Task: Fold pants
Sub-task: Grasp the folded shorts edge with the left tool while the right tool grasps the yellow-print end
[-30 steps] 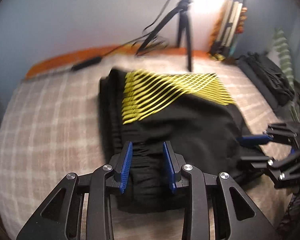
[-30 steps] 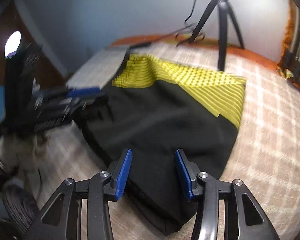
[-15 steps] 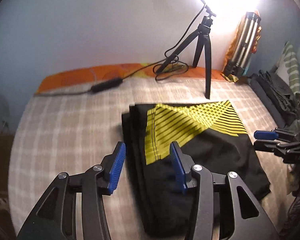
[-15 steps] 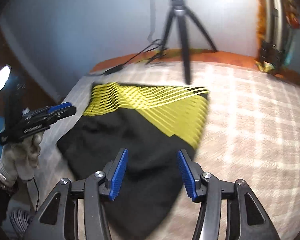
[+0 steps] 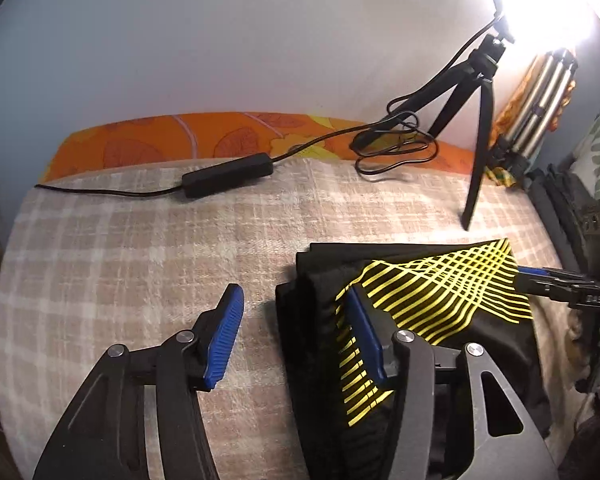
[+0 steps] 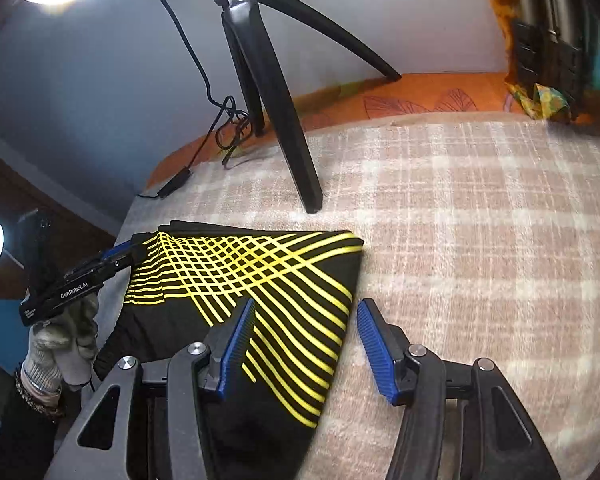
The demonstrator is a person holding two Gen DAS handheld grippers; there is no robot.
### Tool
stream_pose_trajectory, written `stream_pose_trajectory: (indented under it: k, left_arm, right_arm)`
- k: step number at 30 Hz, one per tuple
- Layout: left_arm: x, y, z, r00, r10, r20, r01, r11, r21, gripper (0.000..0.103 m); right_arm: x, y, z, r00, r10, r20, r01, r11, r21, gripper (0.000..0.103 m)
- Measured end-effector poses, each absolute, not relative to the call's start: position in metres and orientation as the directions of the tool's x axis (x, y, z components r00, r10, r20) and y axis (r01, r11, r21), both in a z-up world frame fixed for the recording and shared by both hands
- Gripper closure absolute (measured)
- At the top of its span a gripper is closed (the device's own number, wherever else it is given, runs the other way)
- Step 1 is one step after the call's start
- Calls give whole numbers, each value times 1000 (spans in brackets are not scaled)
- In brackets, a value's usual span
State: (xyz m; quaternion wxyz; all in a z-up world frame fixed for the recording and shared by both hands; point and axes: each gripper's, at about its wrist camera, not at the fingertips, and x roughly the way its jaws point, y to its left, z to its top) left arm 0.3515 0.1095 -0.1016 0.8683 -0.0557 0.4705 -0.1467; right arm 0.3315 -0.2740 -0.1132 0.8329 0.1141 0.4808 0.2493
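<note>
The folded pants (image 5: 440, 304) are straddled on the bed (image 5: 140, 264) by both spread, empty tongs, left (image 5: 296, 340) and right (image 6: 306, 344).

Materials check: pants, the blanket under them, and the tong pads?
Pants: black knit-looking fabric, matte, limp folded layers; the yellow stripes look printed, slightly brighter than the cloth. Blanket: plush fleece by its fuzzy nap, beige-and-white plaid. Pads on the right tongs: blue, ribbed, probably rubber or soft plastic, on matte black plastic-looking arms; the left tongs have the same.

pants (image 5: 428, 320) on blanket (image 5: 140, 264) | tripod (image 6: 268, 92) behind pants
</note>
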Motion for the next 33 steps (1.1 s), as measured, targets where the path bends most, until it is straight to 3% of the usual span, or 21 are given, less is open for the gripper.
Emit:
stream_pose_trajectory:
  k: [7,12,19,21,22,23,25,33]
  left_arm:
    - [362,110,-108,429,-460,-777,295,885,-361,43]
    - [368,101,-119,422,-441,-792,300,892,-337,43]
    - [367,90,-119,434,-399,-808,329,905,-270,43]
    - [365,91,-118,443,-384,-810,324,911,-255,43]
    - [364,93,-118,447,-381,-809,322,913,-252,43]
    - [363,94,-118,450,-375,-810,320,915,-246,42]
    - [361,97,-117,452,-369,-812,320,917,-239,40]
    - [374,78,-124,435,-379,-816,382,899,-214,36]
  right_arm:
    - [327,-275,-116,360,605,-710,-417,785,457,46]
    - [328,-290,-123,348,693,-632,-403,719,566,40]
    - [322,-286,-119,352,698,-623,-448,711,543,40]
    - [319,-275,-117,356,685,-635,-477,718,507,52]
    - [318,-268,-118,349,679,-646,-497,719,486,72]
    - [315,-258,-119,334,659,-673,-522,724,450,84]
    - [311,-247,-118,360,609,-707,-538,754,376,94]
    - [307,-262,-114,409,569,-713,-500,794,347,96]
